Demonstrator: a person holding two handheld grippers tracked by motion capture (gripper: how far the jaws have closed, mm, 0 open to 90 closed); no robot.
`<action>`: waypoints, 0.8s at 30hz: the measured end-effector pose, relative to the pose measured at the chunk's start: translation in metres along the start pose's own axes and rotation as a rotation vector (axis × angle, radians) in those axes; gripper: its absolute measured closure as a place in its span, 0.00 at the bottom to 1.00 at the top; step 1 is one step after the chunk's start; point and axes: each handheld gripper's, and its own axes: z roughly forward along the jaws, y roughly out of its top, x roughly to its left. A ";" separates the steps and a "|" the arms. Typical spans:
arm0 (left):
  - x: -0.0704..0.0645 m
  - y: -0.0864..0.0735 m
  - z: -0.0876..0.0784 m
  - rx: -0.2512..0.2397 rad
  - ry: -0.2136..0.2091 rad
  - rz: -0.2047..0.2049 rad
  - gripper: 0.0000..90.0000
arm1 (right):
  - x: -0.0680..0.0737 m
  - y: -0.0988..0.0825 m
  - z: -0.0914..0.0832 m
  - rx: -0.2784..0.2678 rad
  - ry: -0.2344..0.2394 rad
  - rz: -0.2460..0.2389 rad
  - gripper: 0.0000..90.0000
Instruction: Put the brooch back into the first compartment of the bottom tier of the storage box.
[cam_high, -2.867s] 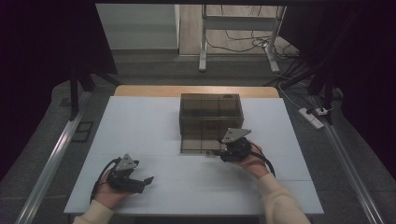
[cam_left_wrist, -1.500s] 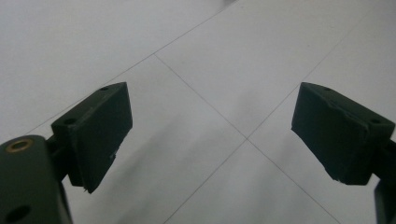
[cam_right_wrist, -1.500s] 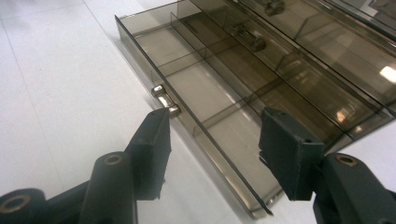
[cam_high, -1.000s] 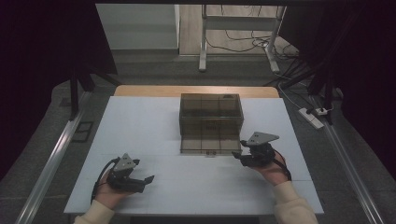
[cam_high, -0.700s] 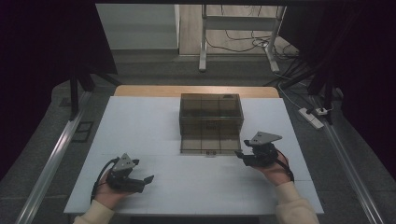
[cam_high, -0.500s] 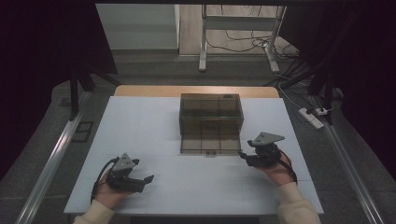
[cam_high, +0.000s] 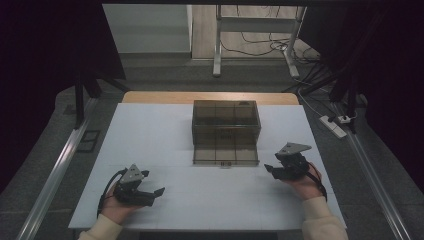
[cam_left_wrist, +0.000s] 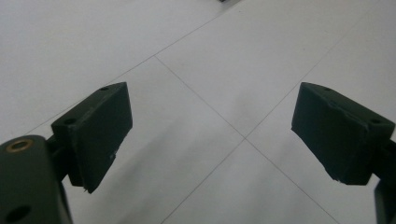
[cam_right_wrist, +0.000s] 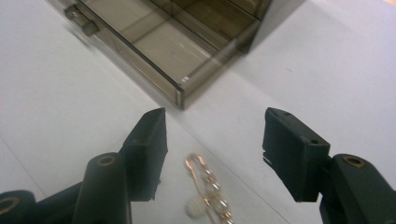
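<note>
A smoky see-through box (cam_high: 226, 117) stands mid-table with its low drawer (cam_high: 226, 154) pulled out toward me. My right gripper (cam_high: 270, 170) is just right of the drawer's front corner, low over the table and open. In the right gripper view, a small gold clip with pearl beads (cam_right_wrist: 208, 186) lies on the white table between the spread jaws of the right gripper (cam_right_wrist: 212, 144), untouched by them. The drawer's corner (cam_right_wrist: 180, 93) is just beyond. My left gripper (cam_high: 156, 194) rests at the near left, open and empty, and the left gripper (cam_left_wrist: 210, 135) has bare table between its jaws.
The white table (cam_high: 150, 135) has a wooden strip along its far edge (cam_high: 150, 97). A metal rail (cam_high: 55, 170) runs along the left side. A power strip (cam_high: 334, 125) and cables lie on the floor at the right.
My right gripper has drawn away from the drawer's front, moving right and slightly toward me. The left gripper has stayed put.
</note>
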 end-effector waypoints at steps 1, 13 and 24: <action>0.000 0.000 0.000 0.001 0.000 0.000 0.13 | -0.002 -0.001 -0.001 0.006 -0.001 0.003 0.44; -0.001 0.000 0.001 0.008 0.002 0.004 0.13 | -0.010 -0.009 0.005 0.083 0.022 0.025 0.45; -0.001 -0.001 0.001 0.014 -0.001 0.009 0.13 | -0.010 -0.013 0.014 0.154 0.063 0.030 0.46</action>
